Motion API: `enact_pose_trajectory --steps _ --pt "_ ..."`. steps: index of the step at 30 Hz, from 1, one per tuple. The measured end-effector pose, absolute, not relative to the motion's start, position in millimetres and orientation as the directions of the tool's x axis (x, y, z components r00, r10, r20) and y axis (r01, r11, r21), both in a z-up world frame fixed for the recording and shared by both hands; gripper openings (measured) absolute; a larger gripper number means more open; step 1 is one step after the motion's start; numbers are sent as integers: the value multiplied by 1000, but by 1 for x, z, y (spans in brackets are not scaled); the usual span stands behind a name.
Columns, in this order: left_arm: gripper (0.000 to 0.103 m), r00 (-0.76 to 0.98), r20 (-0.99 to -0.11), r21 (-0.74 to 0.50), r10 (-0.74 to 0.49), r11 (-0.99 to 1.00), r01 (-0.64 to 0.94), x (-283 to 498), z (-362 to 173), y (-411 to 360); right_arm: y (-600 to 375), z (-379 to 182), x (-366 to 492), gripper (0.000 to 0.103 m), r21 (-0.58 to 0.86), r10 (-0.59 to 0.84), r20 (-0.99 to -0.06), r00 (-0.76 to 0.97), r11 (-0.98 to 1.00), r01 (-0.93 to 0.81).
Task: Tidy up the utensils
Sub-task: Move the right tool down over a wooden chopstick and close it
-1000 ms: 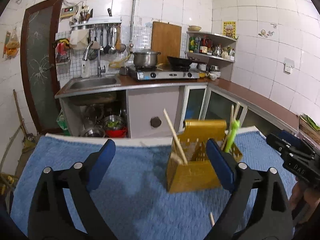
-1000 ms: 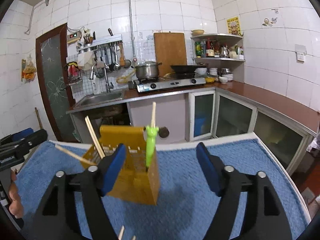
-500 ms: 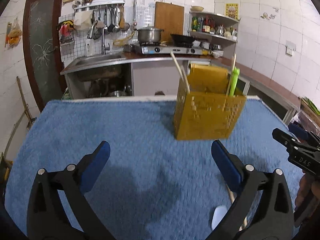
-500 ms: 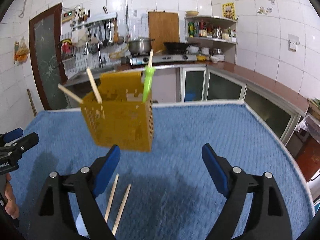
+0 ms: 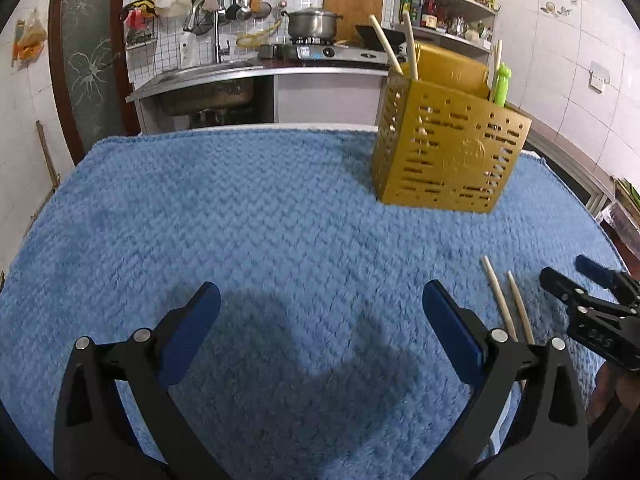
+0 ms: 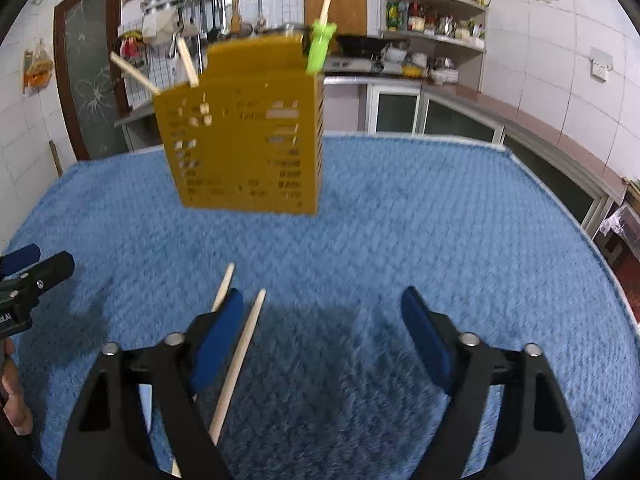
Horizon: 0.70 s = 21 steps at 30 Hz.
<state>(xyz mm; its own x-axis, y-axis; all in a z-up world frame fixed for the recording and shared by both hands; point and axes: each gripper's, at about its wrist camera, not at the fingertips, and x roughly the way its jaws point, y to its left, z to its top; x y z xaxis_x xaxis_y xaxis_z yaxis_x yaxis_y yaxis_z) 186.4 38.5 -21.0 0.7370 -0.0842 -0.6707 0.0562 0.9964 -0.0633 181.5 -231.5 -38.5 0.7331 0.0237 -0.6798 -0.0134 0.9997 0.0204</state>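
A yellow perforated utensil holder [image 5: 448,148] stands on the blue towel [image 5: 248,216], with chopsticks and a green utensil [image 5: 502,82] in it; it also shows in the right wrist view [image 6: 248,136]. Two loose chopsticks [image 5: 508,300] lie on the towel to the right of my left gripper [image 5: 320,324], which is open and empty. In the right wrist view the chopsticks [image 6: 240,352] lie beside the left finger of my right gripper [image 6: 320,328], which is open and empty. A white object [image 6: 146,404] lies partly hidden under that finger.
The towel covers the whole table. Behind it stands a kitchen counter with a sink [image 5: 208,76], a stove with a pot [image 5: 312,24] and a corner shelf [image 5: 444,12]. The right gripper shows at the right edge of the left wrist view [image 5: 592,304].
Both grippers have tilted down and lowered toward the towel. The holder has shifted up in both views, and the loose chopsticks have come into view near the right gripper's left finger.
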Motion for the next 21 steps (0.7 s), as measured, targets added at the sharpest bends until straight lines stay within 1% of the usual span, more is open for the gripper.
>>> enact_pose_trajectory --steps 2,5,7,9,10,12,13,14,18,21 --pt "98 731 -676 -79 -97 995 58 187 -22 41 -226 -43 184 57 29 40 -700 713 999 -28" --pt "98 734 -670 -93 -110 994 64 186 -19 42 -218 -43 186 54 30 58 -708 704 998 -51" --pt "98 737 -667 -90 -110 994 67 184 -17 41 -212 -44 185 48 12 52 -713 699 998 -62" --pt "98 733 -669 -93 -121 993 79 183 -17 39 -208 -49 186 38 4 52 -730 682 997 -71" --pt "98 732 -670 -93 -123 992 82 183 -17 38 -206 -50 186 37 12 62 -735 675 997 -79" --pt "98 734 -668 -88 -123 992 86 181 -17 36 -202 -50 184 27 8 67 -737 673 996 -91" --pt "98 735 -667 -85 -122 992 88 180 -16 35 -200 -50 184 25 5 69 -738 671 995 -96" --pt "98 735 -666 -84 -124 992 92 180 -16 34 -197 -51 184 19 11 80 -744 664 994 -107" --pt "98 733 -668 -78 -128 992 102 178 -16 31 -191 -55 187 17 28 96 -765 637 993 -116" --pt "98 730 -670 -81 -136 991 110 178 -15 30 -197 -55 192 17 88 136 -775 617 990 -107"
